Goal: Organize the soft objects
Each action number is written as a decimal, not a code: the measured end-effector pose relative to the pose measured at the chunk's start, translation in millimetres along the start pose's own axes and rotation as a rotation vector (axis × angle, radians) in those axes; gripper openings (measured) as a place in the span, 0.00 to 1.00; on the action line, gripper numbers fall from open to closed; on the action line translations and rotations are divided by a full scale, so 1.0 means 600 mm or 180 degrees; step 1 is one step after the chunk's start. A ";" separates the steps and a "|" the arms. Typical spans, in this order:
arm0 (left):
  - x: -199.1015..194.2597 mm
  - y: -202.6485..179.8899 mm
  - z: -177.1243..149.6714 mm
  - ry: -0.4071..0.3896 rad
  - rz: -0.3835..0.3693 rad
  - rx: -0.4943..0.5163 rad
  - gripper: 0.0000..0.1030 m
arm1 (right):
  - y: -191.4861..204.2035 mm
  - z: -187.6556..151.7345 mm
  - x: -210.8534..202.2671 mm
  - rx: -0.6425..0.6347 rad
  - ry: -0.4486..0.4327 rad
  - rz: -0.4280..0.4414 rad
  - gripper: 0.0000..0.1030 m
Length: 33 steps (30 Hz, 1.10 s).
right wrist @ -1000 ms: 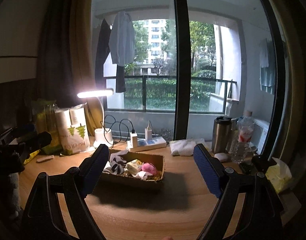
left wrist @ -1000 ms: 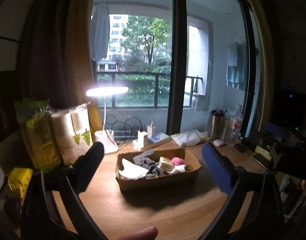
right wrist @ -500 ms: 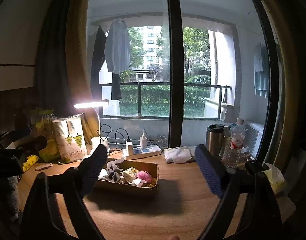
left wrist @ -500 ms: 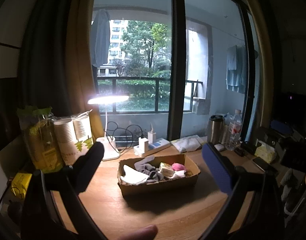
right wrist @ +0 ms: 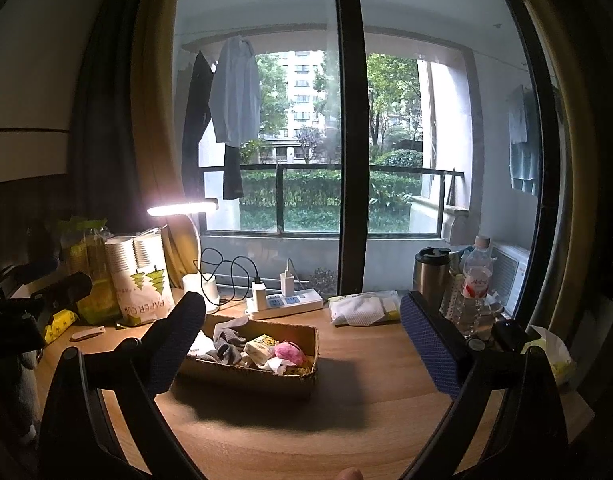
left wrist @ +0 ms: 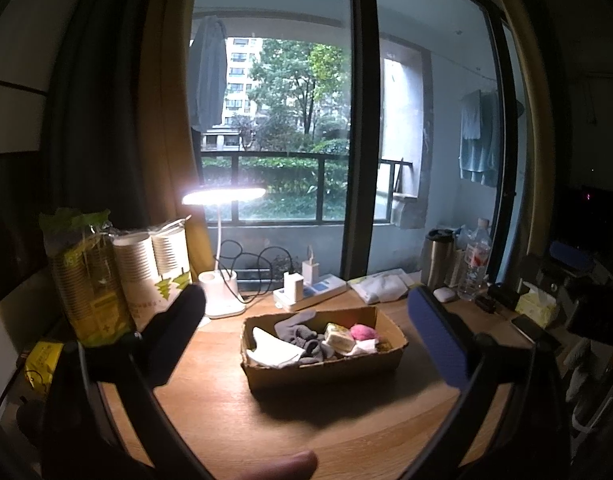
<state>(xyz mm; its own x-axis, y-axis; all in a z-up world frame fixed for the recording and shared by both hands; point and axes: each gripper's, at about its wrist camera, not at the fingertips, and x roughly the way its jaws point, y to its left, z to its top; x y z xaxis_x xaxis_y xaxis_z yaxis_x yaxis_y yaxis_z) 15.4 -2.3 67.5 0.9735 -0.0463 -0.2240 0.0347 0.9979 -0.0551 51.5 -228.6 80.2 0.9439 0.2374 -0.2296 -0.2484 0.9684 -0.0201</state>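
A shallow cardboard box (left wrist: pixel 326 368) (right wrist: pixel 250 374) sits mid-desk. It holds grey socks (left wrist: pixel 302 336) (right wrist: pixel 226 340), a white cloth (left wrist: pixel 272 350), a yellow sponge (left wrist: pixel 338 336) (right wrist: pixel 260 348) and a pink soft ball (left wrist: pixel 364 332) (right wrist: pixel 290 352). My left gripper (left wrist: pixel 306 308) stands open in front of the box with nothing between its fingers. My right gripper (right wrist: pixel 302 312) is wide open too, empty, with the box behind its left finger (right wrist: pixel 174 344). The right gripper's body shows at the right edge of the left wrist view, the left one at the left edge of the right wrist view.
A lit desk lamp (left wrist: pixel 222 200), a paper-cup pack (left wrist: pixel 154 272) and a green bag (left wrist: pixel 86 276) stand at back left. A power strip (right wrist: pixel 284 304), a white packet (right wrist: pixel 364 308), a steel flask (right wrist: pixel 430 276), a water bottle (right wrist: pixel 476 280) and tissues (right wrist: pixel 552 352) line the back and right.
Both views pulled back and tilted up a little, so the box looks smaller and lower. The right gripper's fingers spread slightly wider. Nothing in the box moved.
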 end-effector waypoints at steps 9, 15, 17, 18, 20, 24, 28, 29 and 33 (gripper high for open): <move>0.001 -0.001 0.001 0.0035 -0.0058 -0.0015 0.99 | -0.003 -0.001 0.002 0.0015 0.0028 -0.0015 0.97; 0.003 -0.001 -0.001 0.0048 -0.0072 0.0007 0.99 | -0.002 -0.002 0.003 0.0008 0.0040 -0.0022 0.97; 0.004 -0.001 -0.003 0.0062 -0.0091 0.0004 0.99 | -0.002 -0.003 0.004 0.0009 0.0049 -0.0025 0.97; 0.005 -0.001 -0.003 0.0067 -0.0097 -0.0002 0.99 | -0.002 -0.003 0.004 0.0010 0.0051 -0.0027 0.97; 0.005 0.000 -0.004 0.0070 -0.0100 -0.0005 0.99 | -0.003 -0.003 0.004 0.0012 0.0052 -0.0028 0.97; 0.007 0.000 -0.004 0.0067 -0.0105 -0.0006 0.99 | -0.003 -0.004 0.005 0.0011 0.0051 -0.0029 0.97; 0.005 0.000 -0.005 0.0067 -0.0108 0.0008 0.99 | -0.003 -0.004 0.005 0.0012 0.0050 -0.0028 0.97; 0.005 -0.001 -0.005 0.0066 -0.0108 0.0006 0.99 | -0.003 -0.004 0.005 0.0011 0.0049 -0.0028 0.97; 0.004 -0.002 -0.006 0.0050 -0.0104 0.0005 0.99 | -0.002 -0.004 0.005 0.0010 0.0052 -0.0032 0.97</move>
<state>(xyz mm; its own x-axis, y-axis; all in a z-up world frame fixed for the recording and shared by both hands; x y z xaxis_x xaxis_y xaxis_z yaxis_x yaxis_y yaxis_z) 16.6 -3.7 63.8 0.9682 -0.0795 -0.2374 0.0668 0.9959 -0.0612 54.2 -229.5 77.1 0.9427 0.2265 -0.2452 -0.2383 0.9710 -0.0195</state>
